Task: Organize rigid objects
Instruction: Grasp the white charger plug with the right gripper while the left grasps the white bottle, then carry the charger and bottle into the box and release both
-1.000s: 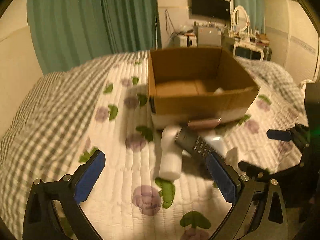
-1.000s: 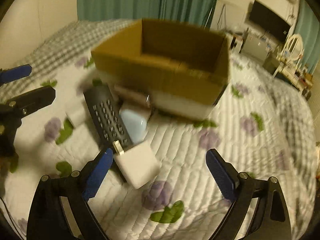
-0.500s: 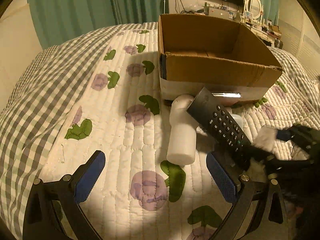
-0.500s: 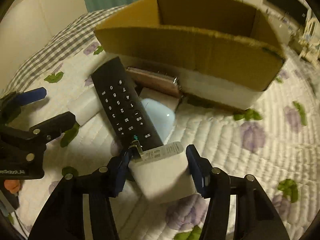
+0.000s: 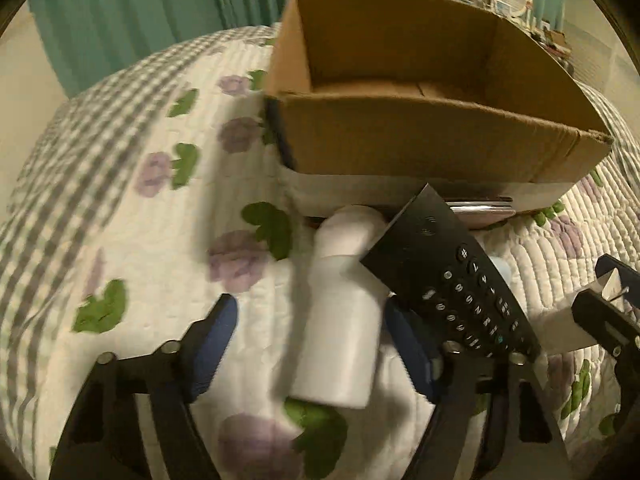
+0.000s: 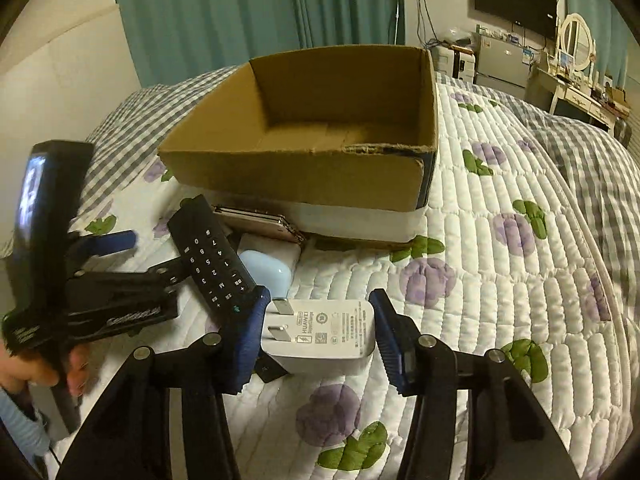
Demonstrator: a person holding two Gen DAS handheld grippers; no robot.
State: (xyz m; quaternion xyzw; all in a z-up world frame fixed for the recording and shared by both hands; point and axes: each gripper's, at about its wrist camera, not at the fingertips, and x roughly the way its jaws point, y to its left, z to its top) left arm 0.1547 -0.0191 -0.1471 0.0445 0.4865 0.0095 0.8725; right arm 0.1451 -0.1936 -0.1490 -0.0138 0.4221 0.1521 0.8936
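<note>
An open cardboard box stands on the bed. In the right wrist view my right gripper is shut on a white charger plug, held just above the quilt. In the left wrist view my left gripper is open around a white cylinder that lies on the quilt; its left pad stands apart from it. A black remote leans over the cylinder's far end. A pink-gold phone and a pale blue case lie in front of the box.
The bed has a white quilt with purple flowers and green leaves, and a grey checked blanket at the far side. Teal curtains hang behind. A desk and a TV stand at the back right.
My left gripper has moved forward and narrowed around the white cylinder. My right gripper has closed on the charger and lifted it slightly.
</note>
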